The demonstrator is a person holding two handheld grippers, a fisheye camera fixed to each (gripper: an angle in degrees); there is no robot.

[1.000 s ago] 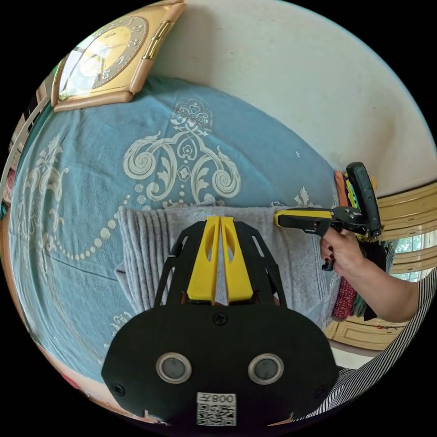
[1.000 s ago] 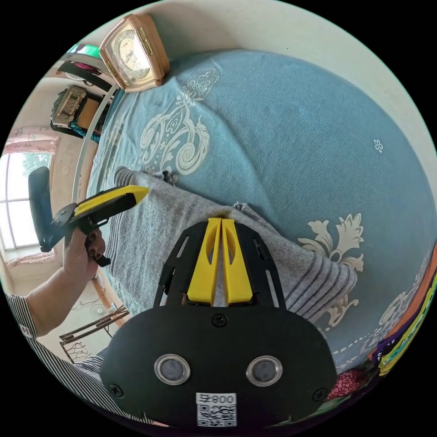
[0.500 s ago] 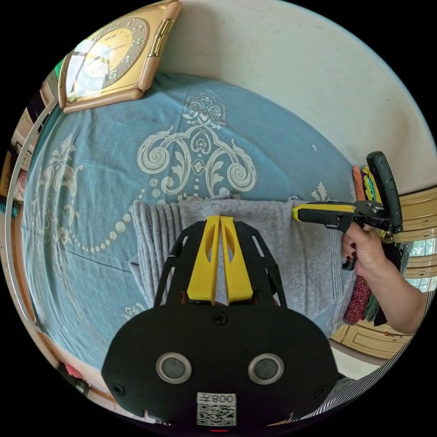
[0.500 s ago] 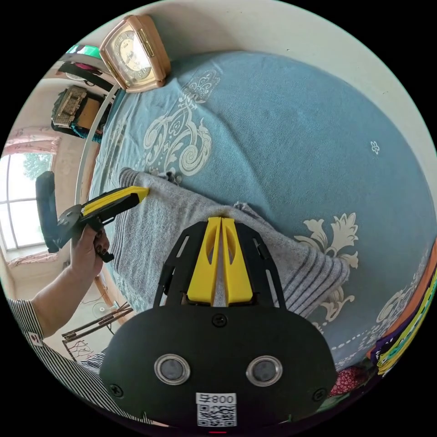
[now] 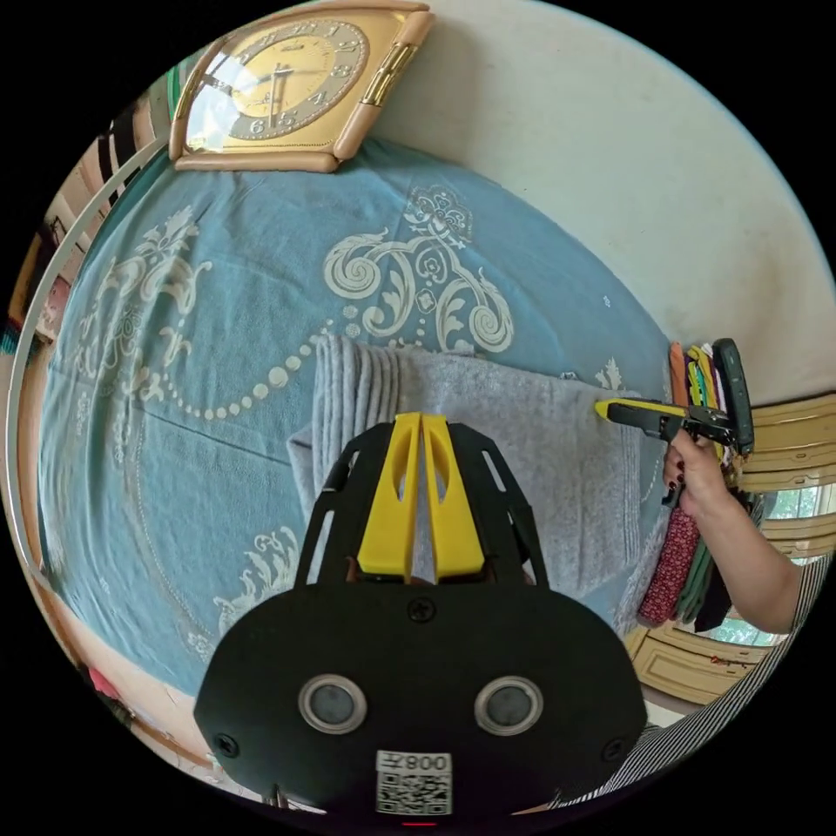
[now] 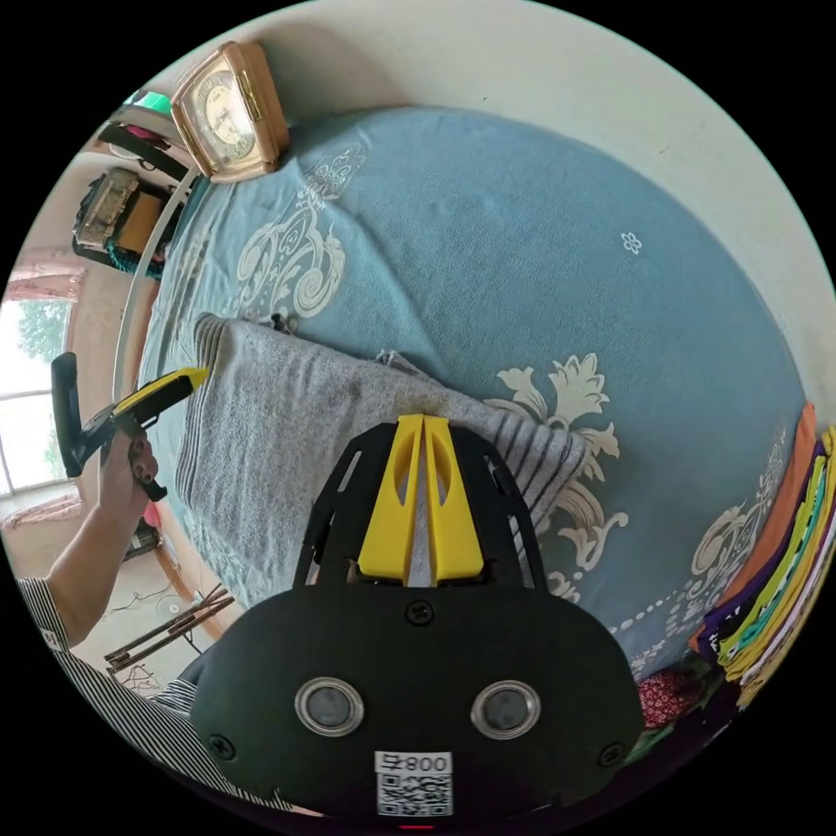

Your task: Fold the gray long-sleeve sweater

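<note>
The gray sweater (image 5: 522, 435) lies folded into a band across the blue patterned bed cover (image 5: 192, 366). The left claw (image 5: 421, 420) and the right claw (image 6: 422, 421) each have their 2 jaws pressed together, pinching the sweater's edge. A clock (image 5: 287, 83) leans against the wall.

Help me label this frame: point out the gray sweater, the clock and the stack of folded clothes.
gray sweater (image 5: 531, 435): left gripper view, flat middle panel.
clock (image 5: 287, 74): left gripper view, gold dial.
stack of folded clothes (image 6: 784, 592): right gripper view, coloured layered edges.
</note>
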